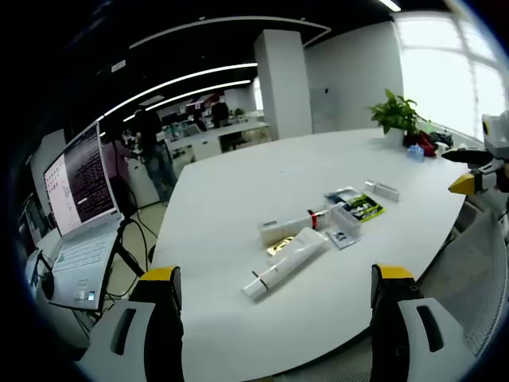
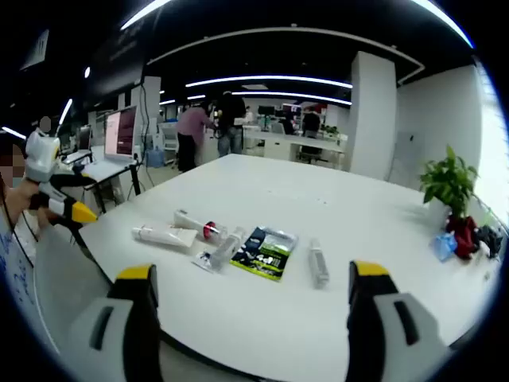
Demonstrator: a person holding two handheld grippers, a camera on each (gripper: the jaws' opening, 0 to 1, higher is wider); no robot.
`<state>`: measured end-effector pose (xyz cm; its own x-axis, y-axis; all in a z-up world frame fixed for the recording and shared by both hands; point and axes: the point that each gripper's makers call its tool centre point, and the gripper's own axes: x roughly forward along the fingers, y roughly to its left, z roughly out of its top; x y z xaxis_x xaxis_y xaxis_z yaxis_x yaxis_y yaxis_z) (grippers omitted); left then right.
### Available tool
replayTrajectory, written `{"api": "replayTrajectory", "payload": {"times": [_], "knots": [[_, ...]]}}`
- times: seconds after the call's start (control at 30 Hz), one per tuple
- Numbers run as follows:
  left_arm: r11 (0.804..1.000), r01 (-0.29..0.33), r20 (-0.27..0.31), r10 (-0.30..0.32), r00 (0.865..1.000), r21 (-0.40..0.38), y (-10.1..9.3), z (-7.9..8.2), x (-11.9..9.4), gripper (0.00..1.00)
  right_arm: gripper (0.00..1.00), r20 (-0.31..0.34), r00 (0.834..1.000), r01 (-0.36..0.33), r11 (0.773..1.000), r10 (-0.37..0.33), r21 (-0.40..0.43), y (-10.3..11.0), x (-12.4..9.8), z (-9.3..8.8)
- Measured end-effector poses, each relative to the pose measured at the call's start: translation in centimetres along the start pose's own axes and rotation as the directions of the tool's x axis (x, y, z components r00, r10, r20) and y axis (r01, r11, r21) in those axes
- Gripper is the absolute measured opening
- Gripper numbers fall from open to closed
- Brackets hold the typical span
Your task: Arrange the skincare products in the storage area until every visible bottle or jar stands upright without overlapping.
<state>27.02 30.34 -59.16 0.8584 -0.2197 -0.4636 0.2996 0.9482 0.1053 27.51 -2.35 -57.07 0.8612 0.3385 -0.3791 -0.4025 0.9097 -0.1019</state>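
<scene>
1. Left gripper view shows your left gripper low in the frame with its jaws wide apart and nothing between them, hovering short of the white table.
2. The skincare products lie flat in a loose cluster at frame centre: a white tube nearest you, a red-capped tube touching it, a green sachet and a small silver tube beyond.
3. In the right gripper view your right gripper also sits low with jaws parted and empty; the same cluster lies mid-frame, the white tube at left and the silver tube at right.
4. Expect slim tubes to topple once stood on their caps, since the bases are narrow.
5. Closing on the touching pair may drag both together.
6. The sachet looks too flat to stand.
</scene>
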Motion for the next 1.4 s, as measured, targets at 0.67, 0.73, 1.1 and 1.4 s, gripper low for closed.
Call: {"api": "replayTrajectory", "payload": {"times": [0.67, 0.73, 1.1, 1.4], "knots": [[0.999, -0.027, 0.04, 0.029, 0.999, -0.047, -0.2, -0.1, -0.2, 0.97, 1.0, 0.01, 1.0, -0.014, 0.999, 0.014, -0.031, -0.1, 0.0, -0.3], [0.999, -0.017, 0.017, 0.018, 1.0, -0.031, -0.5, -0.5, -0.1, 0.97, 1.0, 0.003, 1.0, -0.016, 0.999, 0.016, -0.034, -0.1, -0.1, -0.4], [0.999, -0.041, 0.09, 0.041, 0.995, -0.005, -0.4, 1.0, -0.3, 0.97, 1.0, -0.002, 1.0, -0.011, 0.999, 0.011, -0.035, -0.9, -0.7, -0.1], [1.0, -0.021, 0.105, 0.022, 0.994, -0.014, -0.6, 1.4, -0.2, 0.97, 1.0, -0.013, 1.0, -0.014, 0.999, 0.014, -0.034, -1.0, -0.7, -0.5]]}}
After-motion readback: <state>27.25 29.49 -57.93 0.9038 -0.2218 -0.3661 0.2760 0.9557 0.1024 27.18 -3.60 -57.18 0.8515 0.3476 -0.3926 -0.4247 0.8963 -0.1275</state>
